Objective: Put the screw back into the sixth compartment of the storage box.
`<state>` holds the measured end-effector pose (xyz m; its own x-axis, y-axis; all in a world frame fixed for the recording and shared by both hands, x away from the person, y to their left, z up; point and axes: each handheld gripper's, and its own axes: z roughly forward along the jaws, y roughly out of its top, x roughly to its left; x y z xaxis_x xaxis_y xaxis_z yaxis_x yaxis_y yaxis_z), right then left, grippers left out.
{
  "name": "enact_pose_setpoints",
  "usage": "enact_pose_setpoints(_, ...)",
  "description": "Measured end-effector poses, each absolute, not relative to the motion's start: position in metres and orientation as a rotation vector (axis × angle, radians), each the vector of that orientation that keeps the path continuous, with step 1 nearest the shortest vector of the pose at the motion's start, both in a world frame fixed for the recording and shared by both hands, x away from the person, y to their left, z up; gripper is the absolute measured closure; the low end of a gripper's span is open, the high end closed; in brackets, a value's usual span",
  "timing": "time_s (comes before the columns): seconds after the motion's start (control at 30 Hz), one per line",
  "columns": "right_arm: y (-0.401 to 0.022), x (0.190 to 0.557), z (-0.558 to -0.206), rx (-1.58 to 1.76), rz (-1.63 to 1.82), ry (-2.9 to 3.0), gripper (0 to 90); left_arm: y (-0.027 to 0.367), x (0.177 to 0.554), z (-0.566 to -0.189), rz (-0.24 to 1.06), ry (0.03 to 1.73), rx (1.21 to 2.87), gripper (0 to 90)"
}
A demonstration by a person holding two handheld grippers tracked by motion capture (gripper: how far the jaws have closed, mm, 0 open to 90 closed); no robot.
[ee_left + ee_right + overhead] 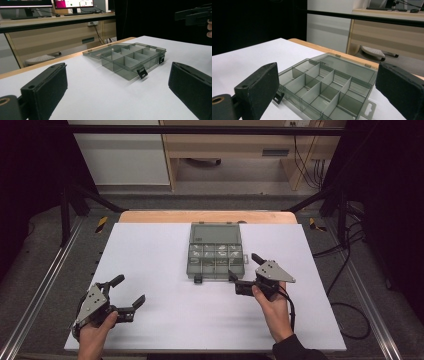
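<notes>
Both tongs wide open, empty, right tongs [243, 269] beside organizer box [216, 251]

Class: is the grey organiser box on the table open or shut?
Open. The box has its lid folded back flat on the table behind it, dividers exposed.

One compartment box [216, 252], two hand-held grippers, one table [150, 270].

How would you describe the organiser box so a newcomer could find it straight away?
Start at the white table and look to the middle of its far half. There lies the box, just ahead of the right claw. It is smoky clear plastic, split into small compartments, with its lid folded flat behind it and two black latches on the near edge.
</notes>
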<state>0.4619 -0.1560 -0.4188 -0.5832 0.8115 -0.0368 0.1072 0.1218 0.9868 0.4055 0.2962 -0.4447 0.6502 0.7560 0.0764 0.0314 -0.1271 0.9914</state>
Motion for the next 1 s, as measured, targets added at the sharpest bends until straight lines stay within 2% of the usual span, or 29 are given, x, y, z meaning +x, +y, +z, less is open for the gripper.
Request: enact_pose_setpoints(1.0, -0.214, 0.437, -0.430, 0.909, 1.529, 1.734, 3.3, 0.299, 0.403, -0.443, 0.715, 0.672, 1.581, 2.1)
